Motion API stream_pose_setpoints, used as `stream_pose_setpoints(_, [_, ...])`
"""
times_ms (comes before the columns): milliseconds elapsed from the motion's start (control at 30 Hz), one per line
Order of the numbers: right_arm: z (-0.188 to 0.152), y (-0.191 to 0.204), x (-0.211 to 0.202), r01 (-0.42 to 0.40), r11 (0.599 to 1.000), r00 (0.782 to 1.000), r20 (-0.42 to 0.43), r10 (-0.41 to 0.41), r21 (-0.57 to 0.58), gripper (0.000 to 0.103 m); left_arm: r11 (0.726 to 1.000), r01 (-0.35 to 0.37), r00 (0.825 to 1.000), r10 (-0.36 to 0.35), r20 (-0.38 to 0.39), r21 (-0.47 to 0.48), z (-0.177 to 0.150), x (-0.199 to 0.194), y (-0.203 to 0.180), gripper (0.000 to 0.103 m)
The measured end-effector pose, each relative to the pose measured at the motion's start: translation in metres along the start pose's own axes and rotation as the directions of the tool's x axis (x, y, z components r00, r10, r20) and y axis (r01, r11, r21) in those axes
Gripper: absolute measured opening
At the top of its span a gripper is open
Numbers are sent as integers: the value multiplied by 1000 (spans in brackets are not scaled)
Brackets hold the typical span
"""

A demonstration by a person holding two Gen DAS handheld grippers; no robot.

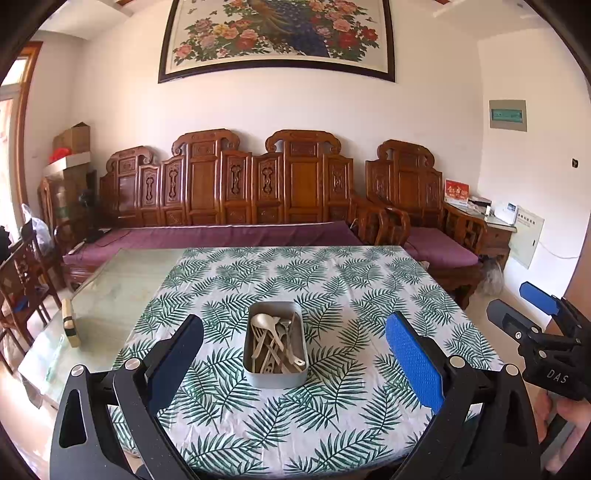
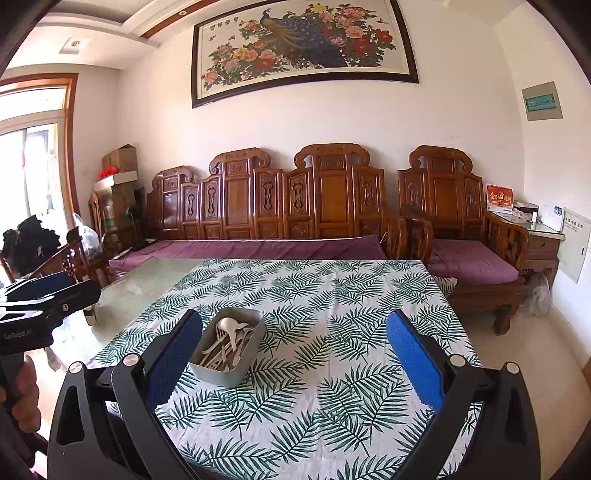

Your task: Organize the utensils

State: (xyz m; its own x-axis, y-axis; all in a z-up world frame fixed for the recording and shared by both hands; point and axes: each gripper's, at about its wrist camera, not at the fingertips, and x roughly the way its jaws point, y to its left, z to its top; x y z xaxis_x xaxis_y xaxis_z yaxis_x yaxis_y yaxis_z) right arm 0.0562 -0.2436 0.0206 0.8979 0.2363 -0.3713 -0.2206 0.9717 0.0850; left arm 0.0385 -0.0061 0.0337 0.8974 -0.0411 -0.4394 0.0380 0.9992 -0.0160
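Item: grey metal tin, rectangular with rounded corners, standing on the counter near the middle of the leaf-print cloth that covers the counter's right part; the left part shows bare glass. Contents: assorted utensils lying loose and crossed over one another inside the tin, among them a pale spoon at the far end and several metal pieces with slotted handles; exact count cannot be told. Left claw: fingers spread wide apart, blue pads facing inward, holding nothing, raised above the near part of the counter with the tin seen between the two fingers. Right claw: likewise spread wide apart and holding nothing, raised over the cloth to the right of the tin, which appears just beside its left finger in the right wrist view. In the left wrist view the right claw shows at the right edge, its two fingers apart. Also on the counter: a small wooden block on the bare glass at the left edge, well apart from the tin. Surroundings: carved wooden sofa with purple cushions behind the counter; framed peacock-and-flower painting on the wall above it.
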Motion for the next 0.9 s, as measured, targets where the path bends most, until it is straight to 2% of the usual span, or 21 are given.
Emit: stream_pose_setpoints(900, [0, 2, 0, 0, 1000, 1000, -1, 0, -1, 100, 1000, 2, 1000, -2, -11, 6, 2, 4, 1, 95])
